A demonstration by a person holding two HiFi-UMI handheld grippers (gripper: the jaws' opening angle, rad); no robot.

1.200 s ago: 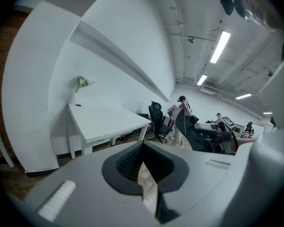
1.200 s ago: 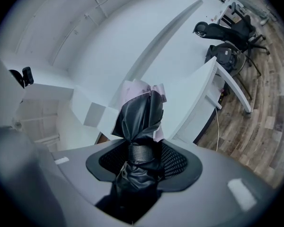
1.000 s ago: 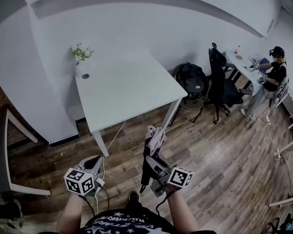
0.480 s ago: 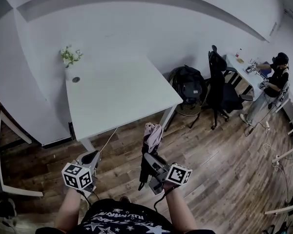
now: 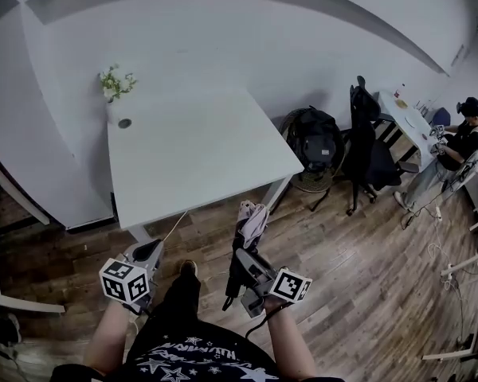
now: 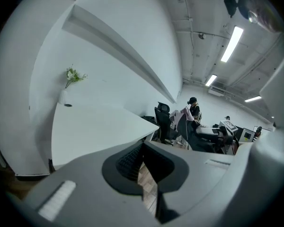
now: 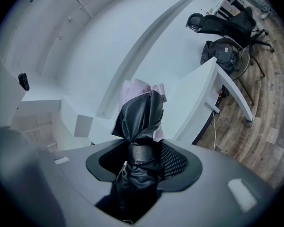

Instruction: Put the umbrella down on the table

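**A:** Right hand-held gripper (image 5: pixel 241 255): state to be noted.

**B:** Clamped on the folded umbrella (image 5: pixel 248 228). The pads are seen pressed on the dark fabric just below the strap band. The pale far end sticks out ahead of the jaws and the dark handle end hangs back toward the body.

**A:** Left hand-held gripper (image 5: pixel 148 253)?

**B:** Jaws drawn together, nothing between them; only floor is seen through the slit. It is held low at the left, well apart from the umbrella.

**A:** Umbrella's place relative to the bench (image 5: pixel 199 153)?

**B:** It is carried over the wooden floor (image 5: pixel 358 277), near the bench's near right corner but apart from it. The top is not yet reached. The bench is bare except for a small vase of flowers (image 5: pixel 114 86) at the far left corner.

**A:** What could go wrong from here?

**B:** Three hazards are judged likely.
- The far end could be knocked against the bench edge if the umbrella is brought in too low, since it is held at about edge height.
- The slick fabric could slide through the pads, as only one band of it is gripped.
- If it is released near the edge, a rolled umbrella could turn and drop to the floor.

A cable (image 5: pixel 175 225) is also seen trailing from under the bench near the feet, so a snag is possible.
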